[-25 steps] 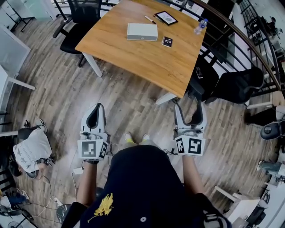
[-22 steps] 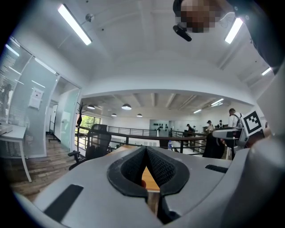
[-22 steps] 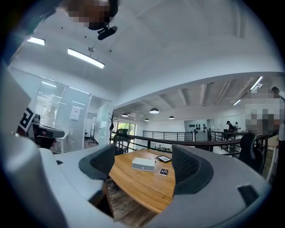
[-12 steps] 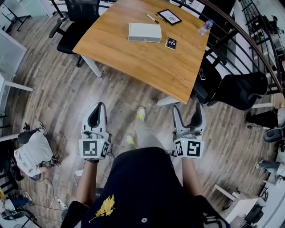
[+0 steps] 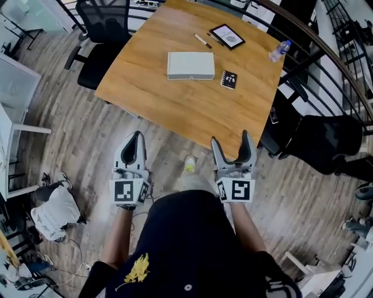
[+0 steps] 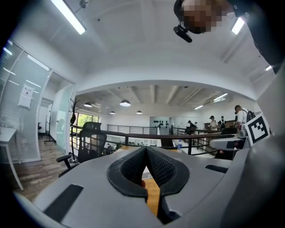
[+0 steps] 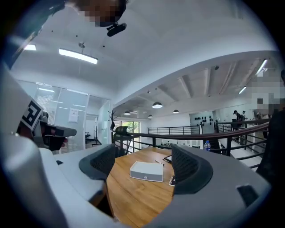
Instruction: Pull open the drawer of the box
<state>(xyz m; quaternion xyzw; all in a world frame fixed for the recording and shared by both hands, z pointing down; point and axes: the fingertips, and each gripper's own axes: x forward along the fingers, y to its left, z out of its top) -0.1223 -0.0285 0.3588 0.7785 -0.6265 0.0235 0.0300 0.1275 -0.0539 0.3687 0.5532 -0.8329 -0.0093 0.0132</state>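
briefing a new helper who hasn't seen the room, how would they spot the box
Start at the large wooden table. Near its middle lies the box, a flat pale-grey rectangle. It is the biggest and lightest thing on the top; the black notebook just beside it is far smaller.

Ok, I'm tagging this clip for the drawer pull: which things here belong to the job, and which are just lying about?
For the job: white box on the table; left gripper, jaws together; right gripper, jaws apart.

Lying about: pen, tablet, small black notebook, water bottle, office chair.
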